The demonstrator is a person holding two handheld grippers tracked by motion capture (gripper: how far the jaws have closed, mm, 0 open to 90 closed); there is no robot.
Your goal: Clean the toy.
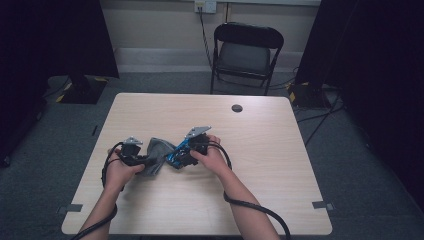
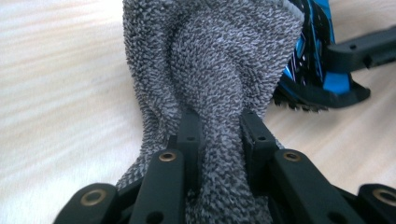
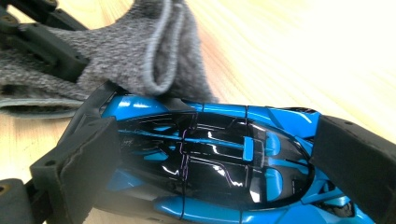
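A grey terry cloth (image 1: 159,151) lies bunched on the table's middle left, and my left gripper (image 1: 143,161) is shut on its near end. In the left gripper view the black jaws pinch a fold of the cloth (image 2: 215,60) at the left gripper (image 2: 219,127). A blue and black toy car (image 1: 175,155) is held just right of the cloth, with my right gripper (image 1: 184,152) shut on it. The right gripper view has the car (image 3: 210,186) lengthwise between the padded jaws of the right gripper (image 3: 219,154). The cloth (image 3: 130,51) touches the car's far side.
The light wooden table (image 1: 260,200) has a round cable hole (image 1: 237,108) near its far edge. A black folding chair (image 1: 246,52) stands behind the table. Dark curtains hang at both sides, and cables trail from both grippers over the near edge.
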